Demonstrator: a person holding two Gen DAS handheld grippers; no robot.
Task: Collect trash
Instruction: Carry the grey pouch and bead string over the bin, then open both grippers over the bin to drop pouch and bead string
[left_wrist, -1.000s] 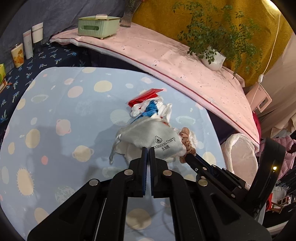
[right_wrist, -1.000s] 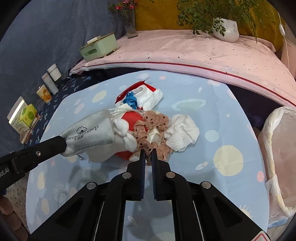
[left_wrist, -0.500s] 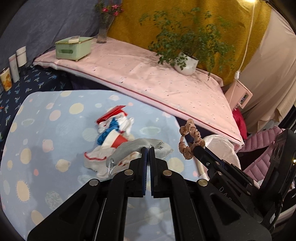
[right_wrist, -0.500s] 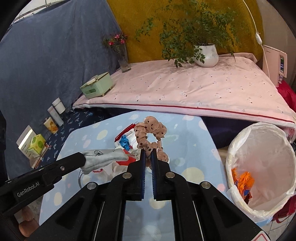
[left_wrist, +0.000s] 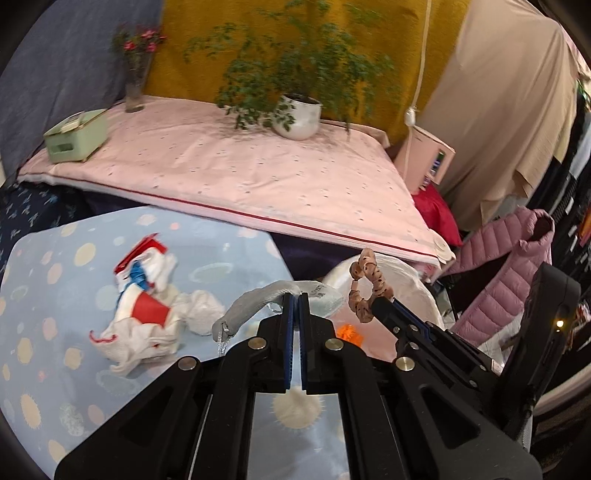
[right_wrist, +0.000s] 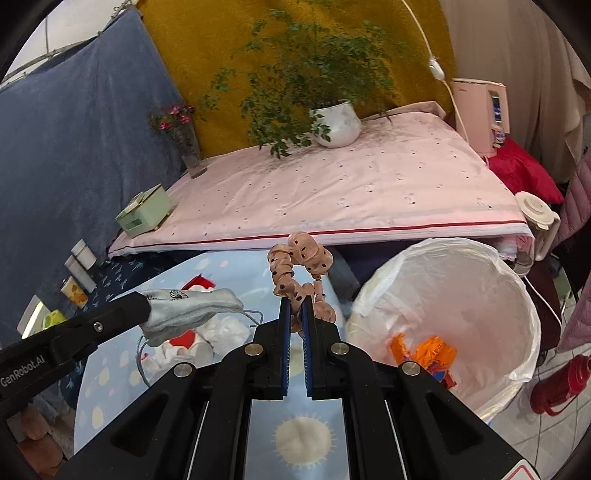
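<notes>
My left gripper (left_wrist: 294, 295) is shut on a grey drawstring pouch (left_wrist: 258, 301), held above the table's right edge; the pouch also shows in the right wrist view (right_wrist: 188, 312). My right gripper (right_wrist: 295, 306) is shut on a pink spotted scrunchie (right_wrist: 301, 266), held up beside the white-lined trash bin (right_wrist: 513, 317). The scrunchie also shows in the left wrist view (left_wrist: 367, 291). Orange wrappers (right_wrist: 424, 354) lie inside the bin. A pile of white tissues and red-and-white wrappers (left_wrist: 144, 310) lies on the blue spotted table (left_wrist: 55, 332).
A pink-covered platform (right_wrist: 351, 192) behind the table holds a potted plant (right_wrist: 336, 122), a flower vase (right_wrist: 188, 147) and a green box (right_wrist: 144, 214). A pink appliance (right_wrist: 480, 114), a kettle (right_wrist: 535, 218) and a red bottle (right_wrist: 561, 384) stand near the bin.
Both grippers have lifted their items off the pile and swung right toward the bin. The bin now fills more of the right wrist view.
</notes>
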